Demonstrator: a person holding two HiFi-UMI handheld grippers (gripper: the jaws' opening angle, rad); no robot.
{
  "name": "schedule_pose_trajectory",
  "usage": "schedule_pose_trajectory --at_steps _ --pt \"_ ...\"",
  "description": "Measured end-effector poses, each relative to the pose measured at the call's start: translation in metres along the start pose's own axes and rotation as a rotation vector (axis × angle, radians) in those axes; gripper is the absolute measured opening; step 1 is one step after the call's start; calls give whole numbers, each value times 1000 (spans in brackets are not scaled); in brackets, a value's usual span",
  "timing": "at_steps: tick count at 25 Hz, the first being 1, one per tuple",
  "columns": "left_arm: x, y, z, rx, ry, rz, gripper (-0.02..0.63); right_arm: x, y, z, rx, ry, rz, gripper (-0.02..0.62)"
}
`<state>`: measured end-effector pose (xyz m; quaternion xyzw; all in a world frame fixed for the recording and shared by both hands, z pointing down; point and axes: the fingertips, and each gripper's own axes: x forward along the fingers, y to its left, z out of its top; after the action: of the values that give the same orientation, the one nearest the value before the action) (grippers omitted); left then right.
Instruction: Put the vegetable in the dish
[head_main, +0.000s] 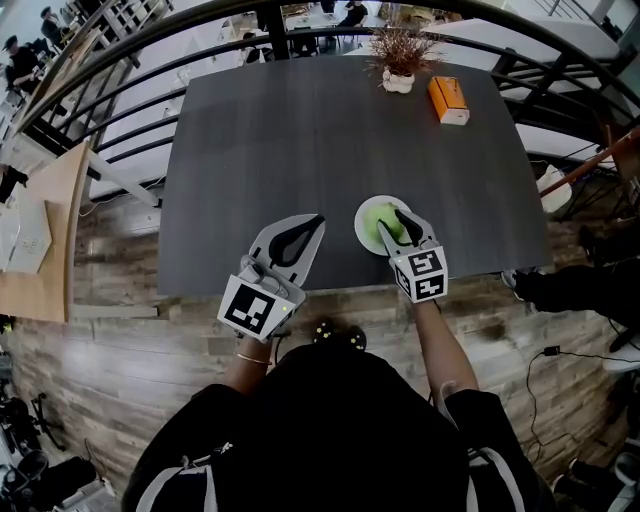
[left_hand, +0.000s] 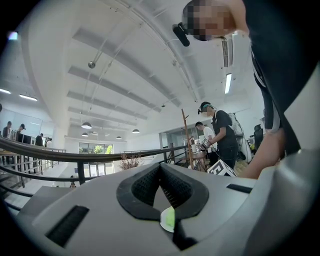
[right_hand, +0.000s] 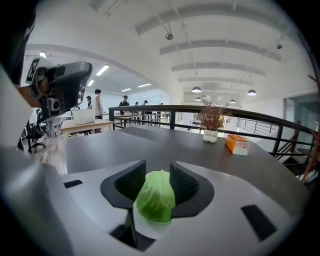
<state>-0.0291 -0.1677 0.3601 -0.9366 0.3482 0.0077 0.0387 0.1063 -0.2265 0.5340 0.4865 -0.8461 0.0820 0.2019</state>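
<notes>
Right gripper (head_main: 393, 222): I have its pads pinching the vegetable (right_hand: 156, 197).
Vegetable: over the dish (head_main: 360, 228), five o'clock on the table (head_main: 300, 130).
Left gripper (head_main: 318, 220): closed, empty.
Advice: I'd lower gently before releasing.

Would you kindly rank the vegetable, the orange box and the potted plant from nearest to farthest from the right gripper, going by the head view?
1. vegetable, between the jaws of the right gripper.
2. orange box, far right of the table.
3. potted plant, at the far edge.
</notes>
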Motion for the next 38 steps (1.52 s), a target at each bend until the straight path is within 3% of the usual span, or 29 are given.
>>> schedule_pose_trajectory --at_steps 2,3,9,21,38 --pt "-1 -2 1 -16 6 2 -5 -3 2 1 -3 -3 2 37" --pt "-1 -3 2 -18 5 3 -5 -4 2 1 -3 -6 3 28" --pt "0 -4 5 44 -31 -7 -6 -12 4 10 5 -38 2 12" --pt "2 -19 8 16 -39 -29 -6 -39 2 35 46 -127 -38 8" --pt "12 -36 15 -24 -69 -83 -6 -80 21 71 -5 -239 -28 8"
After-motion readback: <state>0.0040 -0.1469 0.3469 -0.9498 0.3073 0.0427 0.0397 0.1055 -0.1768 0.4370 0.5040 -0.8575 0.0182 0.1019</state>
